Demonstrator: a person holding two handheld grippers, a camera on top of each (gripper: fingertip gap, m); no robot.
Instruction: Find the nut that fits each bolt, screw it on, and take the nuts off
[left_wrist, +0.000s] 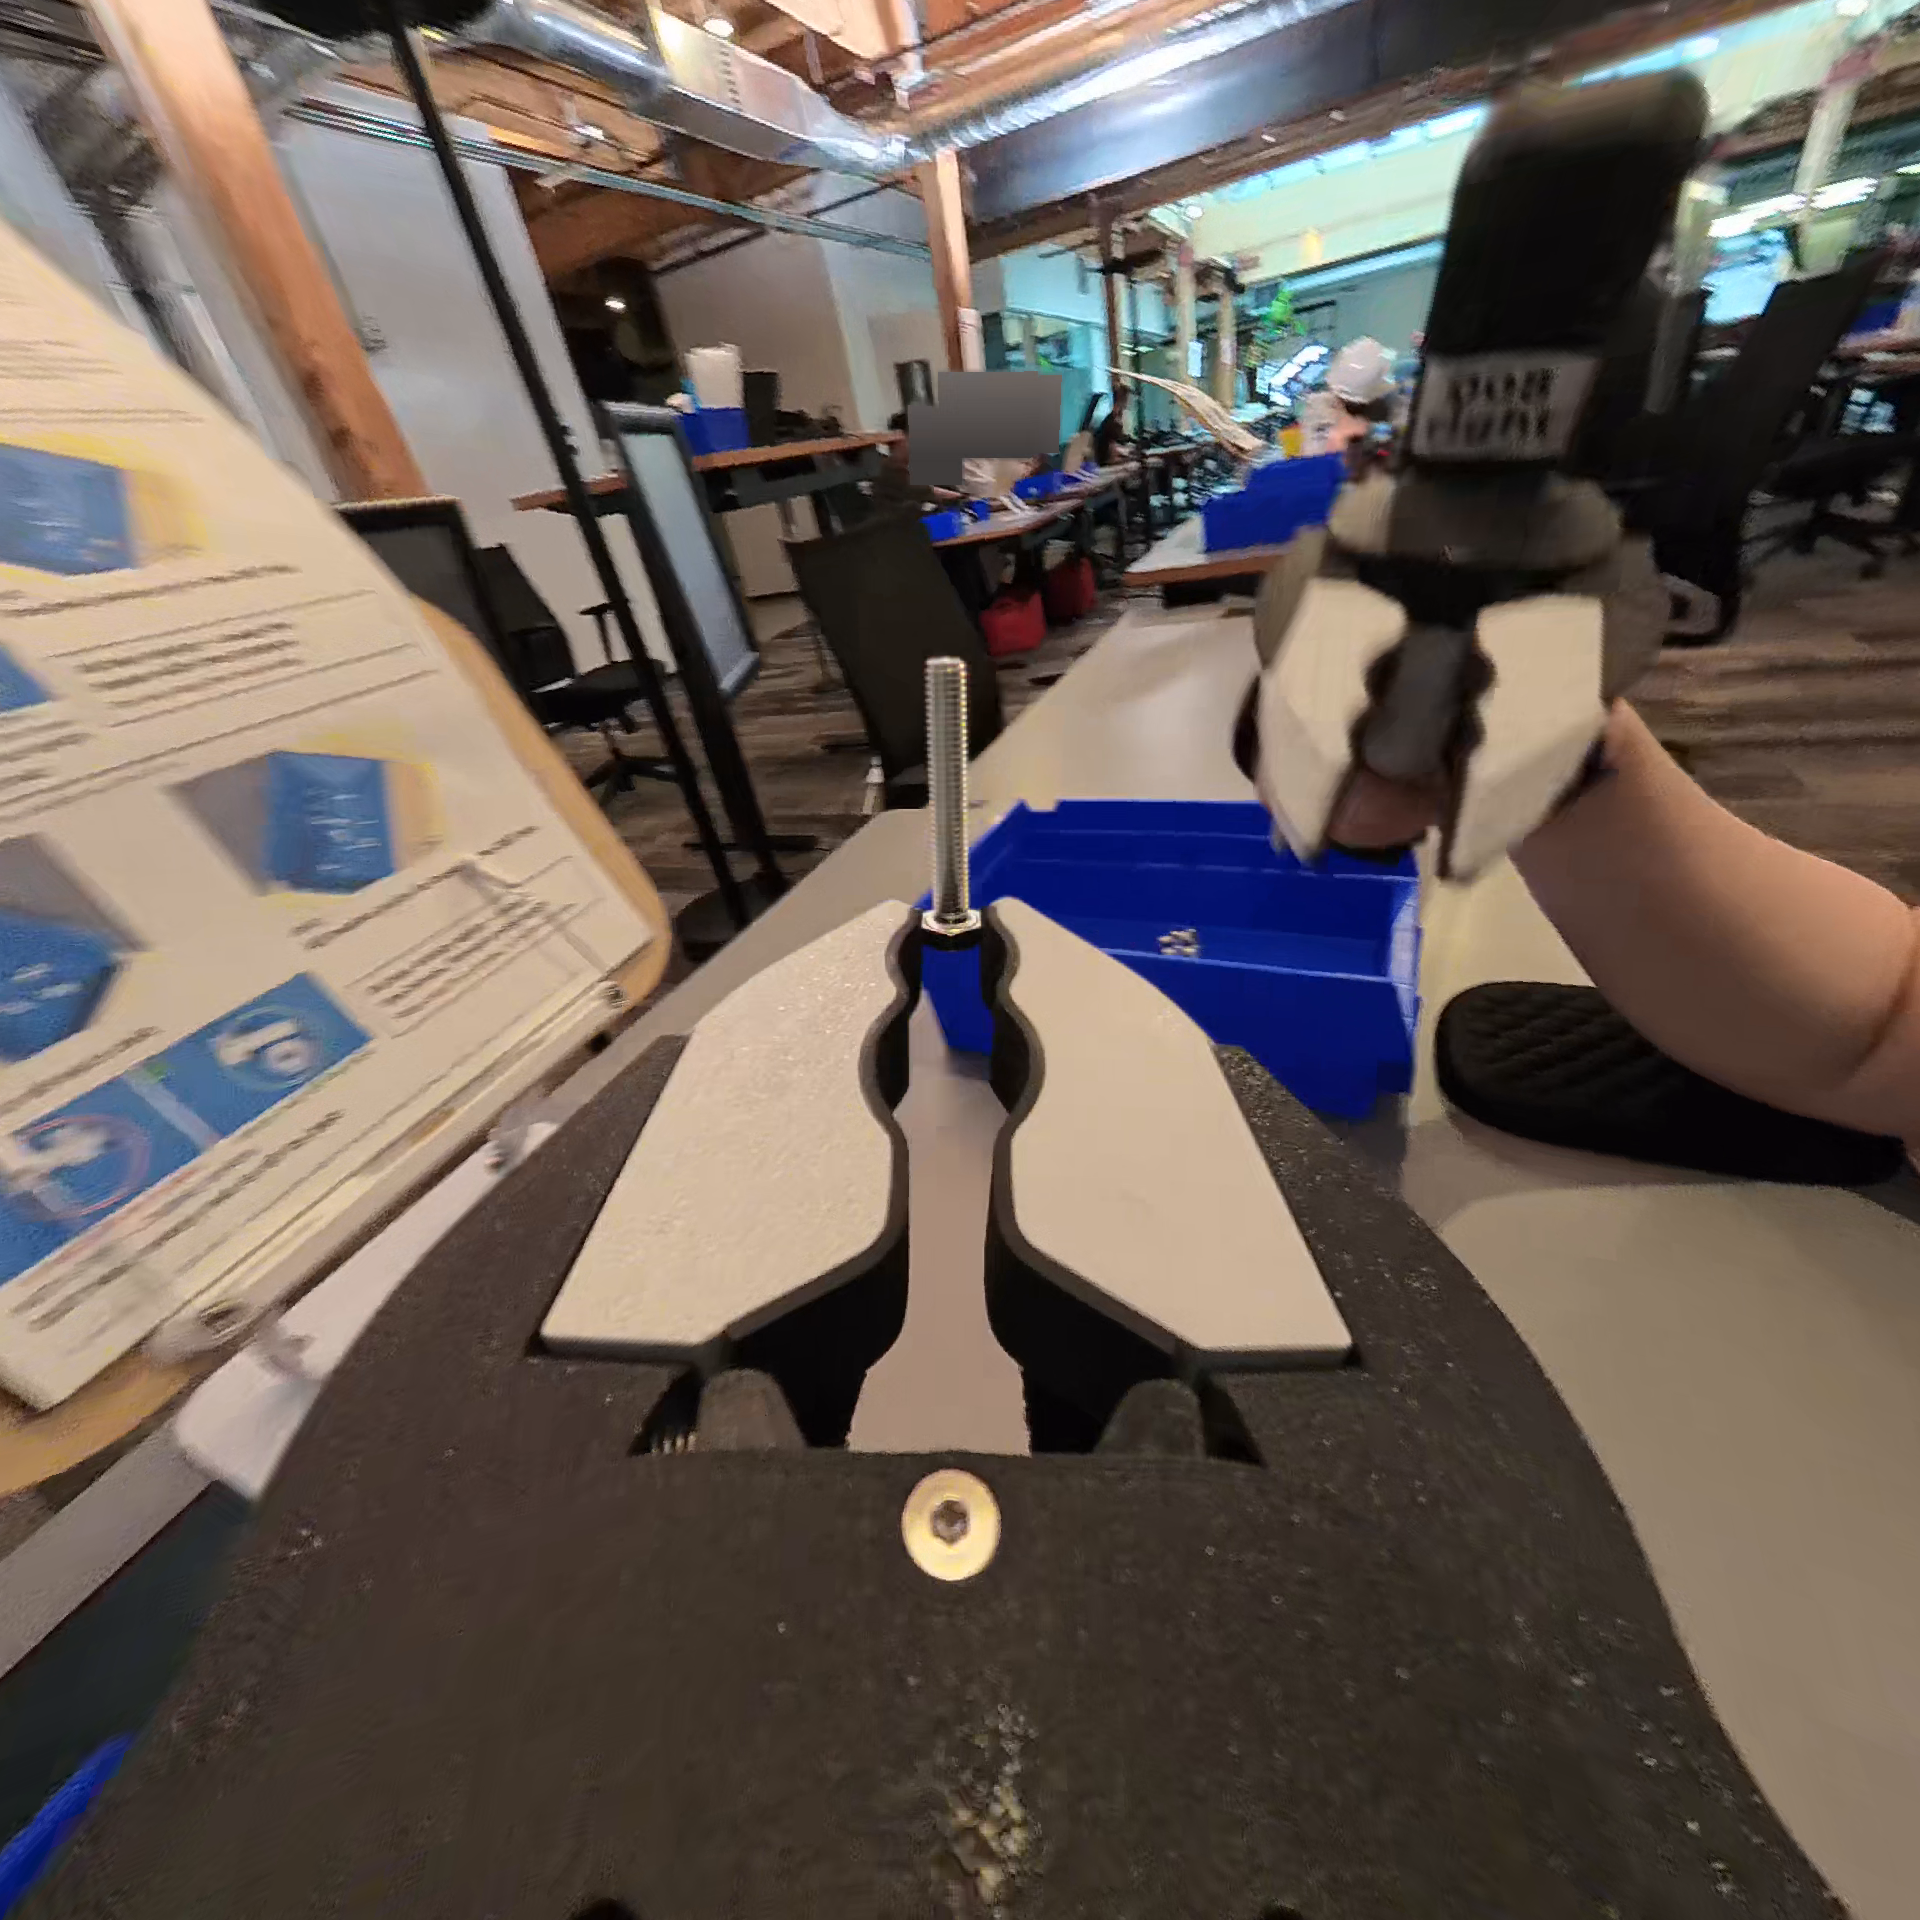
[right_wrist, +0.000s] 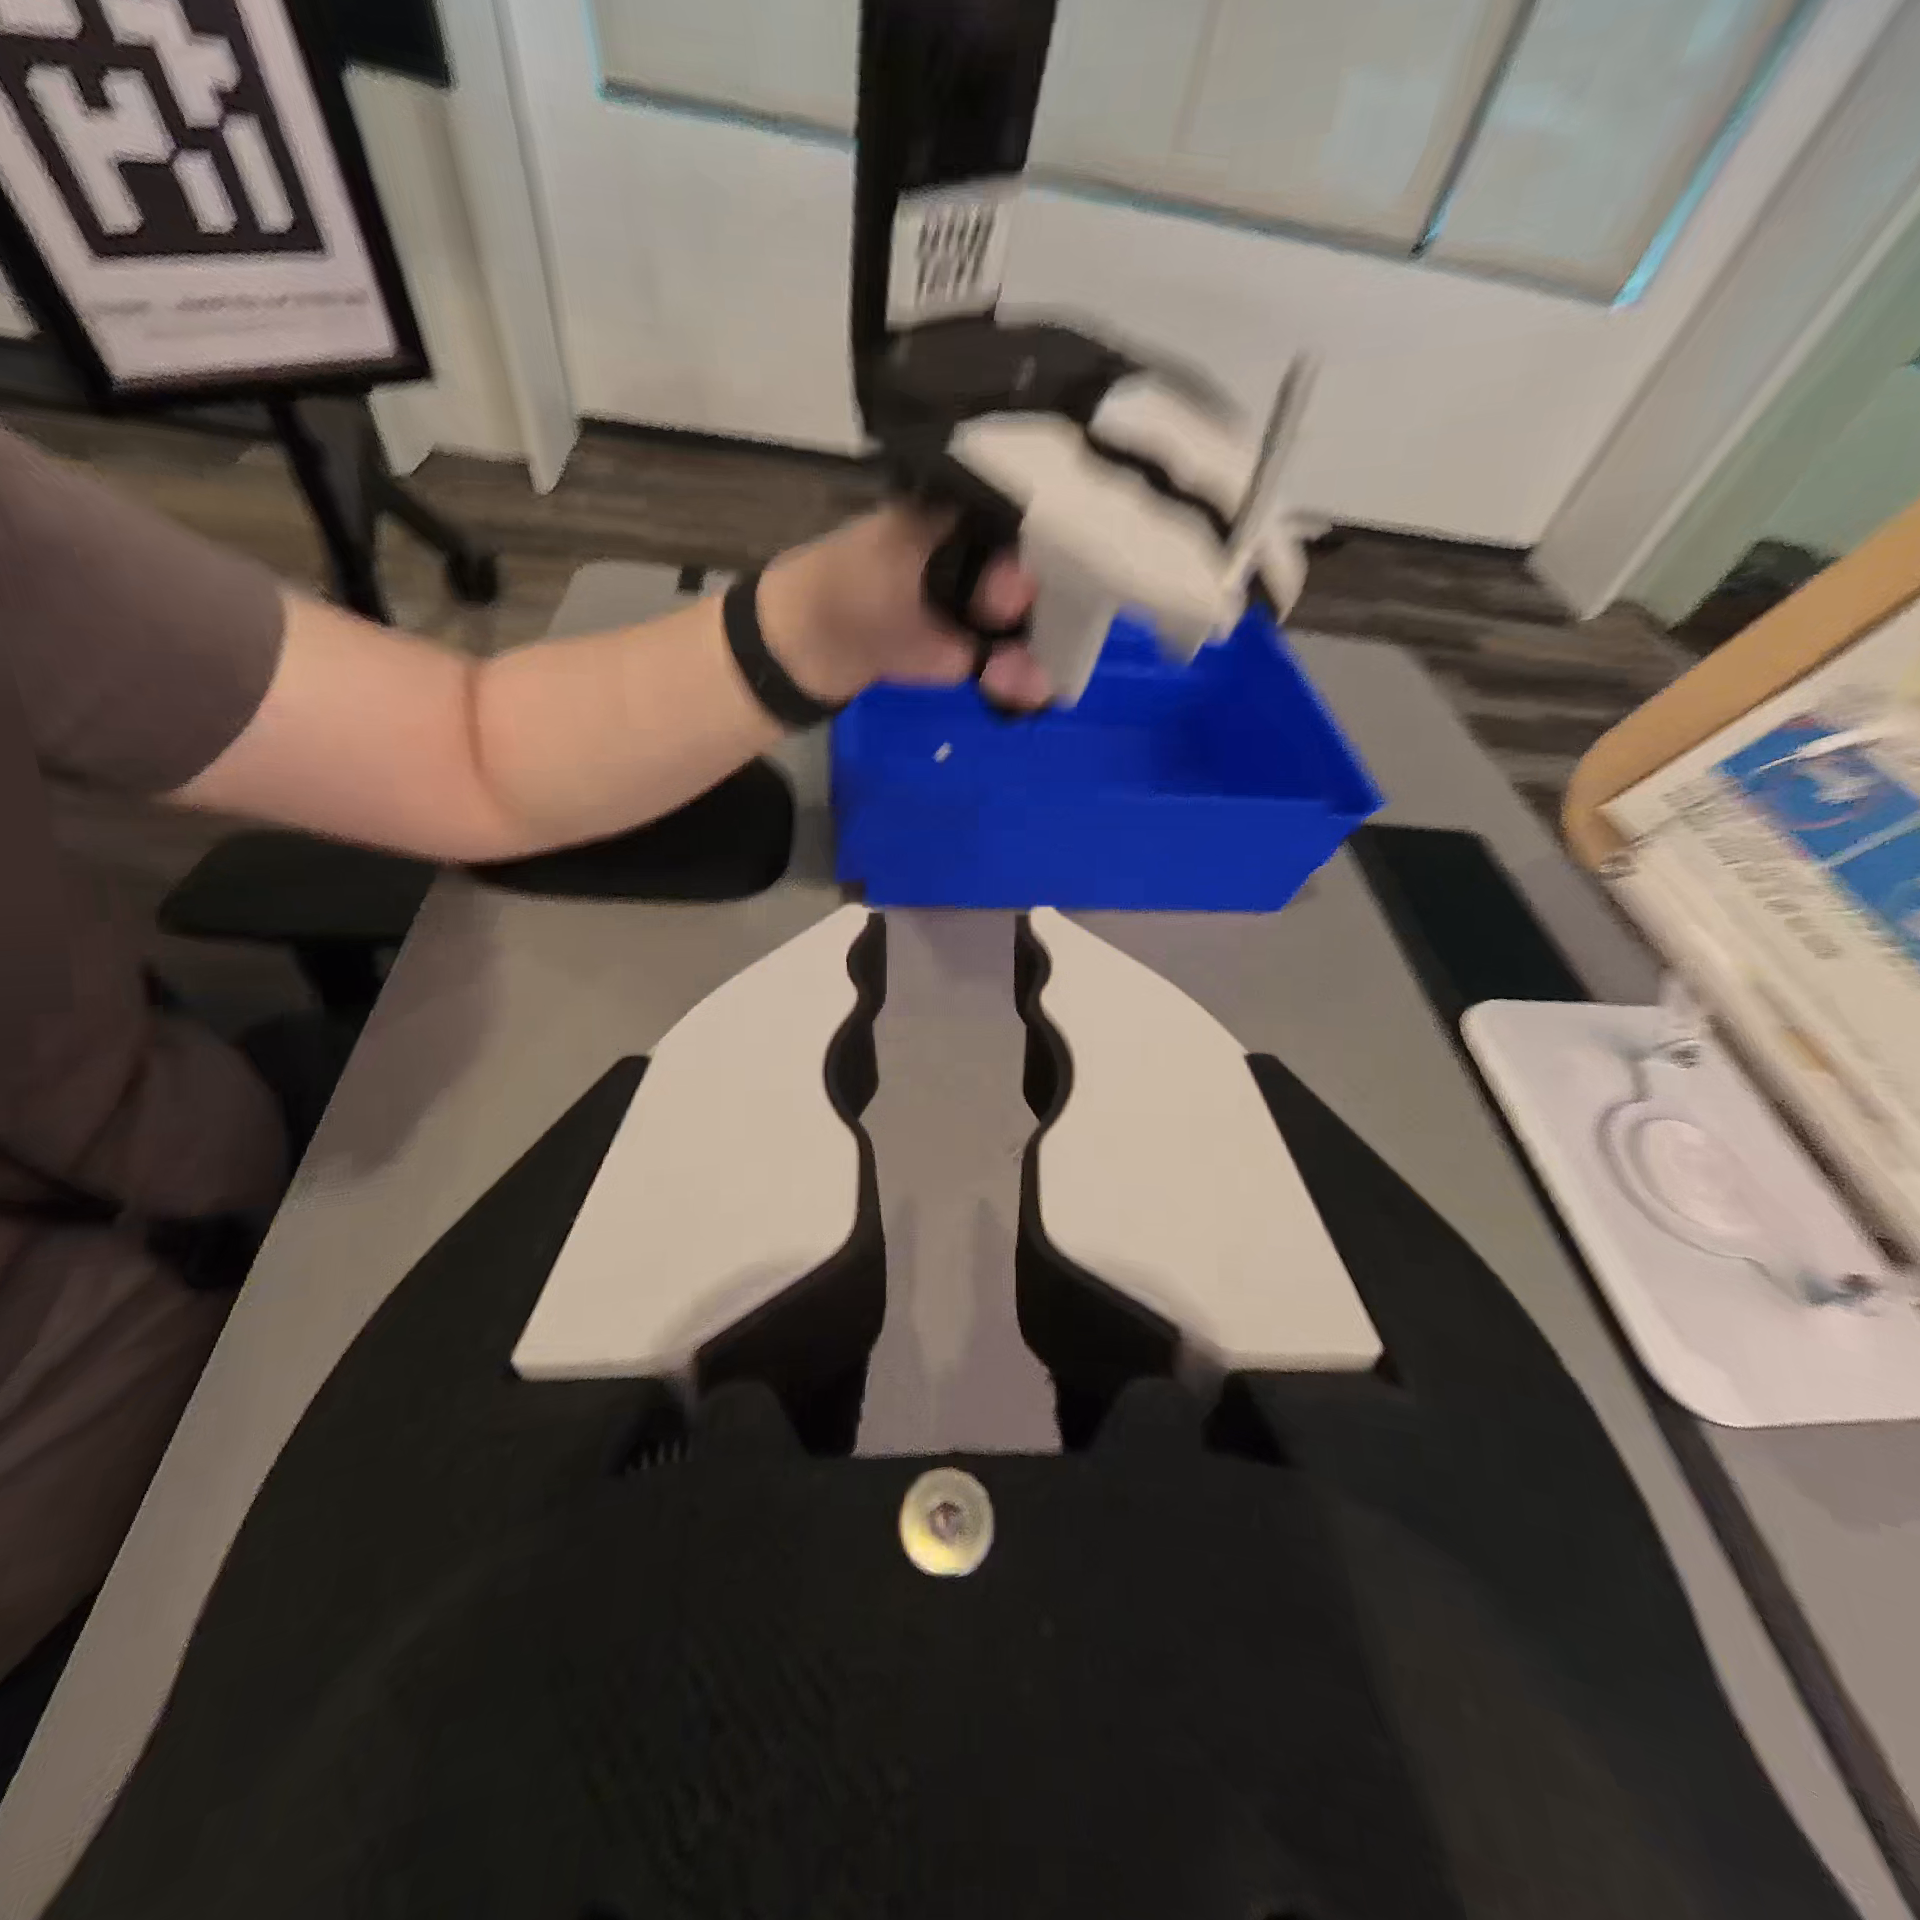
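My left gripper (left_wrist: 945, 935) is shut on the head end of a long silver bolt (left_wrist: 947, 790). The bolt stands upright above the fingertips, its thread bare. Behind it a blue bin (left_wrist: 1299, 997) sits on the grey table, with a few small nuts (left_wrist: 1179, 941) on its floor. My right gripper (left_wrist: 1377, 857) hangs open above the bin's right end, held by a hand. In the right wrist view my right gripper (right_wrist: 951, 925) is open and empty, just short of the blue bin (right_wrist: 1091, 831). The left gripper (right_wrist: 1262, 540) is blurred above the bin's far side, with the bolt (right_wrist: 1276, 447).
An instruction sheet on a wooden board (left_wrist: 260, 831) leans at the left of the table, and shows in the right wrist view (right_wrist: 1766, 831). A white tray (right_wrist: 1662, 1195) lies by it. A black pad (left_wrist: 1610, 1081) lies under the person's forearm. Office chairs and desks stand beyond.
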